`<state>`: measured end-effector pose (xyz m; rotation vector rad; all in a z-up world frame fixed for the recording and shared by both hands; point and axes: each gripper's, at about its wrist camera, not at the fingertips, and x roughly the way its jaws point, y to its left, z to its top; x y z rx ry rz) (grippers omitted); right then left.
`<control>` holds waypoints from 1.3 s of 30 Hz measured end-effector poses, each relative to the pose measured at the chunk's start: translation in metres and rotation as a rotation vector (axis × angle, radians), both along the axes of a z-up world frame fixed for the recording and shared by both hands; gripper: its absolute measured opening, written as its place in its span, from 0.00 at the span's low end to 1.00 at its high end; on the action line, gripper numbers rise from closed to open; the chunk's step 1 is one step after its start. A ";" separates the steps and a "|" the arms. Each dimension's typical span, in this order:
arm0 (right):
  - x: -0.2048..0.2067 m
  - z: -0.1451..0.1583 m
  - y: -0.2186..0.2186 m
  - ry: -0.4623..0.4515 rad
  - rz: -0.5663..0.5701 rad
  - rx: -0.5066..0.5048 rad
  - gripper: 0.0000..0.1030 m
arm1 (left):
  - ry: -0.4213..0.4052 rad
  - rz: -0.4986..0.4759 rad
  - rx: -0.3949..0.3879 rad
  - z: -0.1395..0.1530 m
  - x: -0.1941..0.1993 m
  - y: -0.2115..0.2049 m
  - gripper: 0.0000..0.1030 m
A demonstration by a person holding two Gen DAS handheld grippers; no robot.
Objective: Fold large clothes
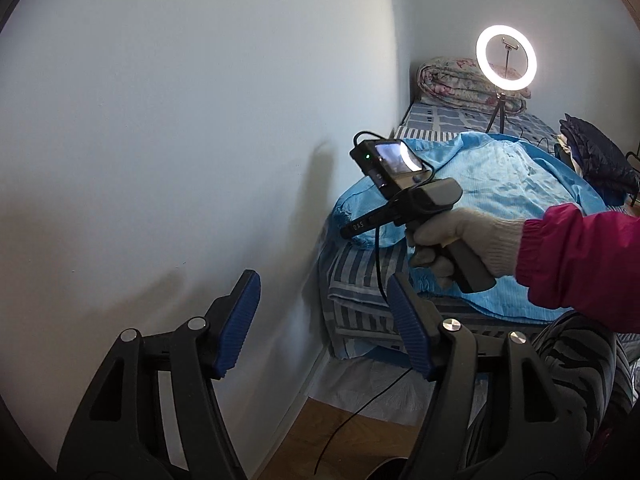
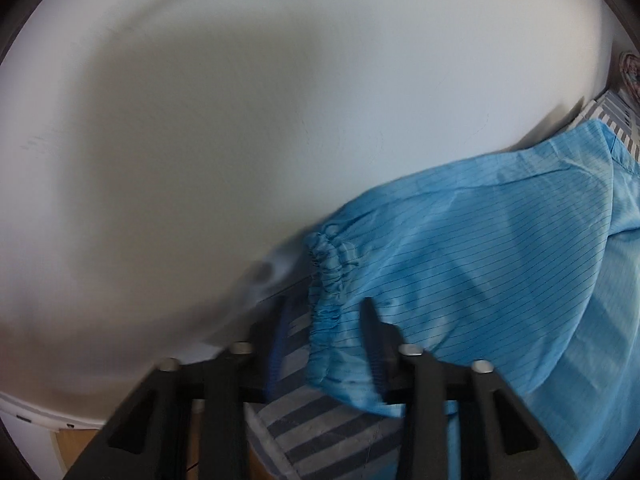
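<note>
A large light-blue garment (image 1: 508, 184) lies spread over the striped bed (image 1: 360, 292). My left gripper (image 1: 320, 308) is open and empty, held off the bed's end and facing the white wall. In the left wrist view a gloved hand holds my right gripper (image 1: 352, 229) at the garment's near edge. In the right wrist view my right gripper (image 2: 324, 320) is open, its blue pads on either side of the elastic sleeve cuff (image 2: 326, 280) of the blue garment (image 2: 500, 248). The fingers are blurred and apart.
A lit ring light (image 1: 506, 58) on a small tripod stands on the bed's far end, beside a rolled floral quilt (image 1: 452, 80). Dark clothes (image 1: 596, 160) are piled at the right. The white wall (image 1: 180, 140) runs along the bed's left. A cable (image 1: 360, 408) hangs over wood floor.
</note>
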<state>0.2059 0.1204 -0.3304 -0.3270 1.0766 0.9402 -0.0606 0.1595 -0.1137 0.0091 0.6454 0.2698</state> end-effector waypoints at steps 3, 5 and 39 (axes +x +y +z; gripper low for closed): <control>0.005 -0.001 -0.005 0.030 -0.041 0.037 0.06 | 0.004 0.008 0.002 0.000 0.001 0.002 0.67; 0.005 0.012 -0.019 0.035 -0.070 0.097 0.05 | 0.004 0.013 -0.003 -0.001 0.004 0.002 0.66; -0.037 0.051 -0.323 0.158 -0.550 0.229 0.52 | 0.187 -0.241 -0.502 -0.066 0.152 -0.046 0.66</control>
